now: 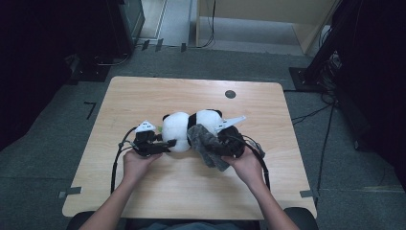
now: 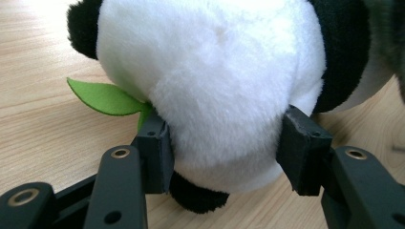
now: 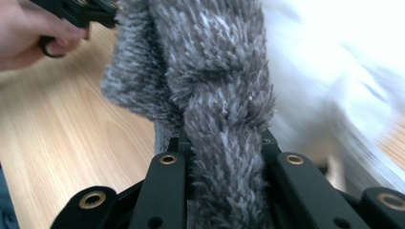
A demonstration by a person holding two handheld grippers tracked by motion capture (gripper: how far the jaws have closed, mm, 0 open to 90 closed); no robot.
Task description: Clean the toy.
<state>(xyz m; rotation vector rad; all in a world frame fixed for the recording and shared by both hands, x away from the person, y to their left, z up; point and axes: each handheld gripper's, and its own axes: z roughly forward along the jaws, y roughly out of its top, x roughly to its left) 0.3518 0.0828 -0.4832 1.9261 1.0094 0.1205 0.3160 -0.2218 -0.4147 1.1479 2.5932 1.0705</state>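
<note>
Wooden table [image 1: 143,96]: one plush panda [image 1: 184,128], one grey cloth [image 1: 206,146], two tongs.

The person's forearms are bare, with no sleeve in the high view. The left black two-jaw tongs [image 1: 167,143] carry a pale grey three-cornered plate and trail a black cable; up close the jaws are matte black links with brass-ringed pivot holes and blocky dark pads. The right black two-jaw tongs [image 1: 221,139] have the same grey plate, black cable and brass-ringed links.
</note>
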